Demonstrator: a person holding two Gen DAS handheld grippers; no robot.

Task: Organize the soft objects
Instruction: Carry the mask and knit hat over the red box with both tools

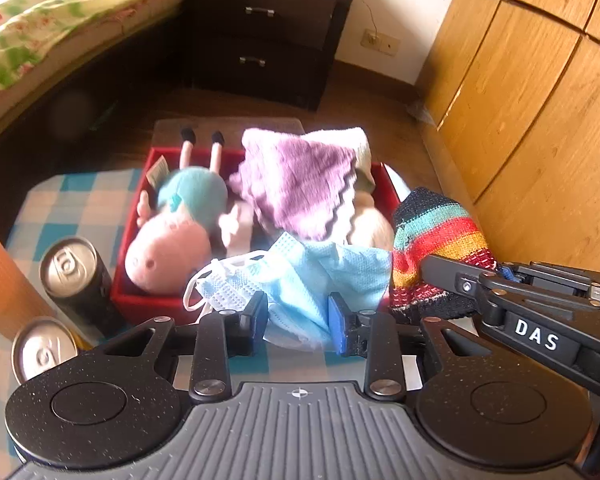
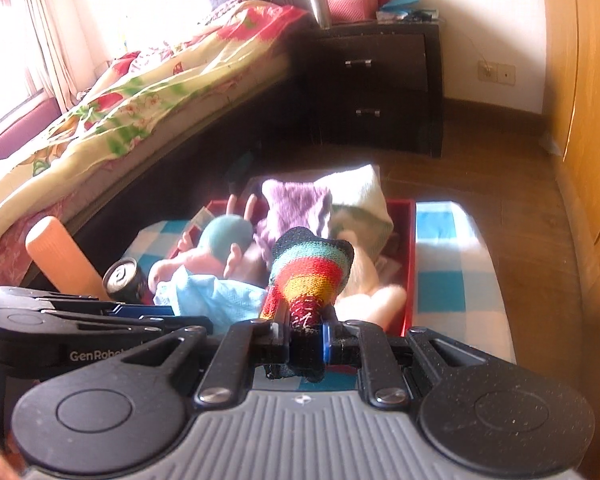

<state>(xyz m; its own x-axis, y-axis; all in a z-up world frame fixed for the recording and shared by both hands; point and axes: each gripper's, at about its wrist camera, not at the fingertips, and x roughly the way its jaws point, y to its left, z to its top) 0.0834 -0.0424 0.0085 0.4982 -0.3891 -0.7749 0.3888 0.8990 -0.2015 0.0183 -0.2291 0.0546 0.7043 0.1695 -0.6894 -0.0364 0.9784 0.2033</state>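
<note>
Tilting downward, jaws gripping sock (image 2: 308, 276)

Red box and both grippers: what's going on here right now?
A person works two handheld grippers over a red box that already holds a pink plush toy and a purple knit. The left gripper has a blue face mask between its fingers; the right gripper is clamped on a rainbow-striped knit. Both items hang above the box's near edge.

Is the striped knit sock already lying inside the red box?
No, the striped knit sock is clamped at its dark cuff in the right gripper and held up in front of the red box.
</note>
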